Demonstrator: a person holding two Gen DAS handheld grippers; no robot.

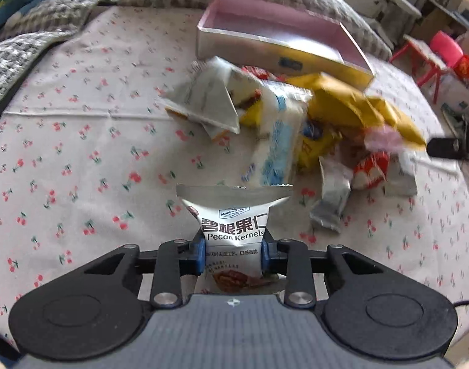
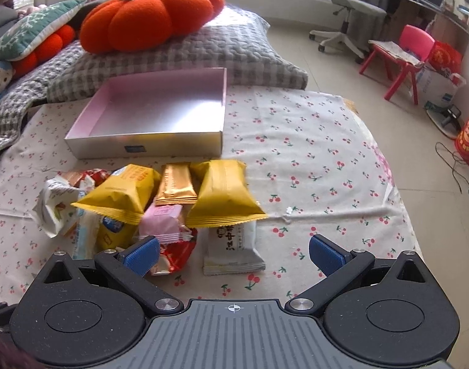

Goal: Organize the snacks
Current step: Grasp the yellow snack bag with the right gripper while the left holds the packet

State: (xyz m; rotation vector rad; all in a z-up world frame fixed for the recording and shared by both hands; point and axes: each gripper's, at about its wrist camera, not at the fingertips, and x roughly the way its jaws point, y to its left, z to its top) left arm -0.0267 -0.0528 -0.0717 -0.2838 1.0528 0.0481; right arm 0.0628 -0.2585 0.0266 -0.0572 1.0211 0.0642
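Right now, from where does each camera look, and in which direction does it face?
Left wrist view: sits on the left claw, looking down along it at the cherry-print sheet; its blue pads pinch a pecan kernel packet, with the snack pile beyond.
Right wrist view: sits on the right claw, angled down over the snack pile; its pads stand wide apart, holding nothing.
Shared: both face the empty pink-lined box, the pile and the grey checked pillow.

A heap of foil snack packets (image 2: 173, 203) lies on the bed (image 2: 311, 166) ahead of the right claw (image 2: 233, 253); beyond it sits an open shallow cardboard box (image 2: 148, 146).
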